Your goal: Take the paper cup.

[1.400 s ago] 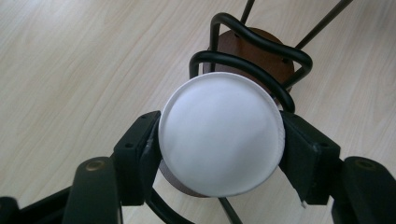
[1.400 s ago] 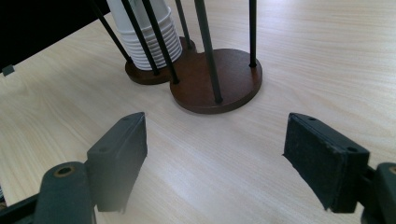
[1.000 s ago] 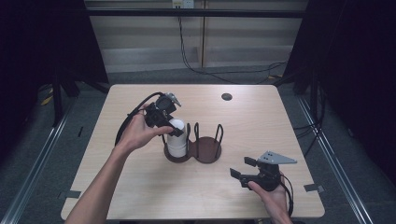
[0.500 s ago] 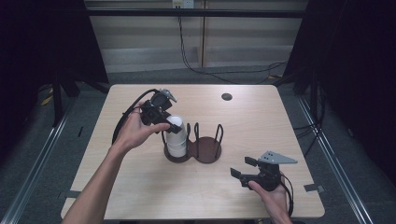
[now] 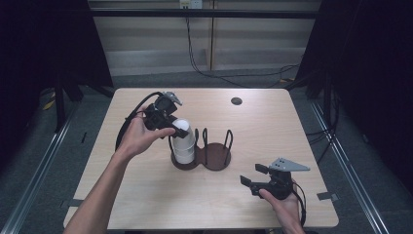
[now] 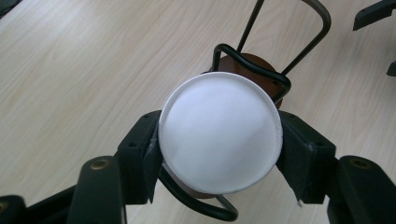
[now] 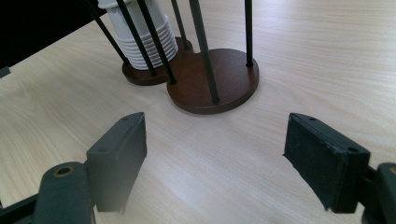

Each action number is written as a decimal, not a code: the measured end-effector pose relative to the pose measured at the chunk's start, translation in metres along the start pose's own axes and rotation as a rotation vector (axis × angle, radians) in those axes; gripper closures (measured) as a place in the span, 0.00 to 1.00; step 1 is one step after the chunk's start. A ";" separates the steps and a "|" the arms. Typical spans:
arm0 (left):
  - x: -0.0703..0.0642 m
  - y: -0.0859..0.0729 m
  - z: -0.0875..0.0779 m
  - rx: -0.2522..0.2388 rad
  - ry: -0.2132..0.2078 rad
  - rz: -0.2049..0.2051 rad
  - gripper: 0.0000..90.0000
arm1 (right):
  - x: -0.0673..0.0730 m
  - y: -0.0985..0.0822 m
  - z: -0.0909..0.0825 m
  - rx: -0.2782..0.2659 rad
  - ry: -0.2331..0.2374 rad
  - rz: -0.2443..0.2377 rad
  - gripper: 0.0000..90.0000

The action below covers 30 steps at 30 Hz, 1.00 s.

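A stack of white paper cups [image 5: 184,148] stands upside down in the left ring of a brown two-ring holder [image 5: 217,157] with black wire loops. My left gripper [image 5: 179,127] reaches in from the left, shut on the top cup [image 6: 219,116], whose round base faces its camera between the pads [image 6: 152,149]. The holder's right ring [image 7: 219,77] is bare, with the cup stack [image 7: 144,42] behind it. My right gripper [image 5: 251,182] rests near the table's front right, open with nothing between its fingers [image 7: 116,154].
A small dark round disc [image 5: 236,101] lies on the wooden table [image 5: 146,195] at the far right. The left gripper's black cable [image 5: 129,124] loops off toward the left edge. Dark curtains and metal rails surround the table.
My left hand has shifted slightly up and left at the top of the stack, with the top cup in the jaws. The right hand has not moved.
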<state>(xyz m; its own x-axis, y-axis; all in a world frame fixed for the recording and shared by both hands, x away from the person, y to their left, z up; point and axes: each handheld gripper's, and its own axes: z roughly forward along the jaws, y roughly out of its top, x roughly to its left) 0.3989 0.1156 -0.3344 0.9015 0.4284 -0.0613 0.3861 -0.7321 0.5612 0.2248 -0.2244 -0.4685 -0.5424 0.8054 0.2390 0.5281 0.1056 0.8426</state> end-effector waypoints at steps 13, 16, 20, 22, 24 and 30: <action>-0.002 0.000 -0.006 -0.023 0.014 -0.001 0.41 | 0.000 0.000 0.001 0.001 0.002 -0.004 0.23; -0.002 0.001 -0.009 -0.043 0.010 -0.006 0.41 | 0.000 0.000 0.000 0.000 0.003 -0.003 0.23; -0.004 0.001 -0.012 -0.065 0.013 -0.017 0.41 | 0.000 0.000 0.000 0.000 0.004 -0.002 0.23; -0.004 0.000 -0.014 -0.070 0.016 -0.015 0.41 | 0.000 0.000 0.000 -0.001 0.004 -0.003 0.23; -0.004 0.000 -0.017 -0.078 0.022 -0.005 0.41 | 0.000 0.000 0.000 0.000 0.004 -0.003 0.23; -0.004 -0.002 -0.023 -0.111 0.018 -0.006 0.41 | 0.000 0.000 0.001 0.000 0.002 -0.001 0.23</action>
<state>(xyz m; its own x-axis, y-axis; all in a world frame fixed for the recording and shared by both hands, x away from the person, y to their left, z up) 0.3902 0.1274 -0.3158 0.8950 0.4431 -0.0506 0.3668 -0.6669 0.6487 0.2254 -0.2243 -0.4688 -0.5442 0.8041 0.2393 0.5279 0.1065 0.8426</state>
